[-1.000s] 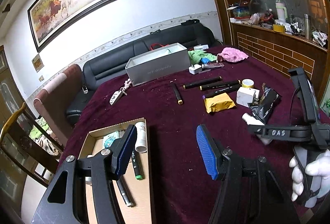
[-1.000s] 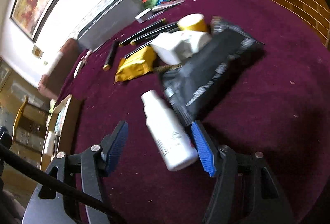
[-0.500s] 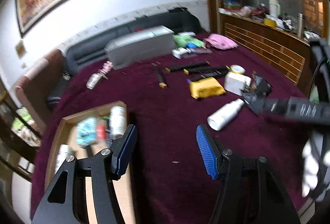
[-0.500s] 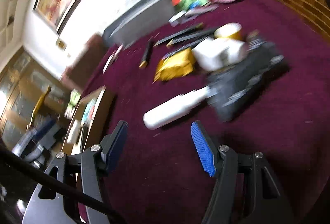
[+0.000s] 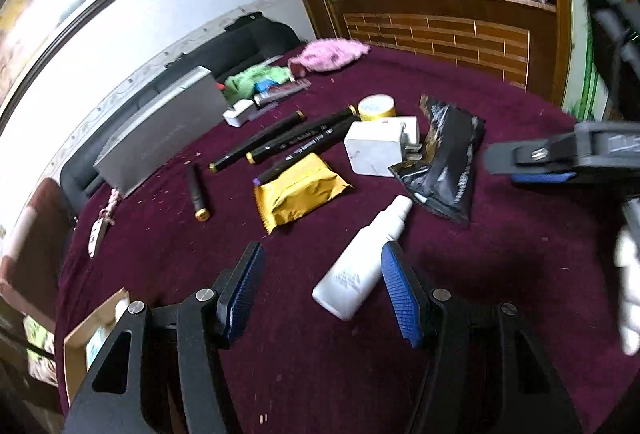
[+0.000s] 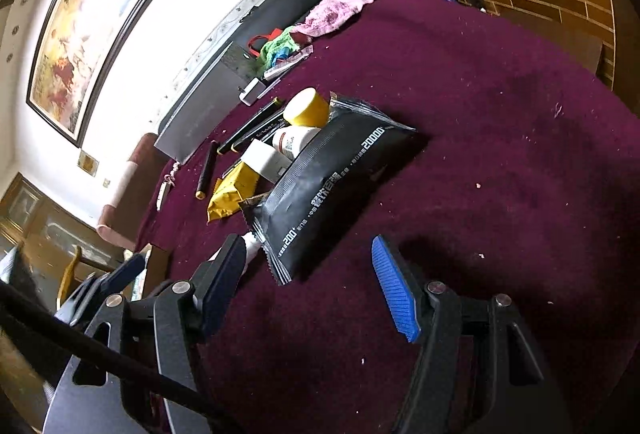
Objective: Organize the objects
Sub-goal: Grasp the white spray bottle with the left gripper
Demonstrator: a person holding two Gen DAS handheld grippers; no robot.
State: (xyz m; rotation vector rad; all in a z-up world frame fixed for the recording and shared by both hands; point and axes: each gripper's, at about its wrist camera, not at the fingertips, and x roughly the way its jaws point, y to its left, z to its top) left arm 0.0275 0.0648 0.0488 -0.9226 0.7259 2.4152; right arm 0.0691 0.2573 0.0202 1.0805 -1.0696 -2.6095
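A white spray bottle (image 5: 362,258) lies on the maroon tablecloth (image 5: 500,294), its base between the pads of my open left gripper (image 5: 320,294), close to the right pad. My right gripper (image 6: 308,290) is open and empty just in front of a black foil pouch (image 6: 332,190); it also shows in the left wrist view (image 5: 536,170) at the right. The pouch (image 5: 448,158) lies beside a yellow packet (image 5: 300,190), a white charger block (image 5: 376,148), a yellow-lidded jar (image 5: 376,105) and several black markers (image 5: 280,138). A cardboard box (image 5: 86,338) sits at the lower left.
A grey rectangular box (image 5: 160,138) stands at the table's far left. Green (image 5: 256,76) and pink cloths (image 5: 332,52) lie at the back. A keychain (image 5: 102,222) lies at the left edge. A brick-faced counter (image 5: 440,30) with clutter stands behind the table.
The left gripper has swung right from over the cardboard box to the white bottle. The right gripper let the bottle lie and moved right, in front of the black pouch.
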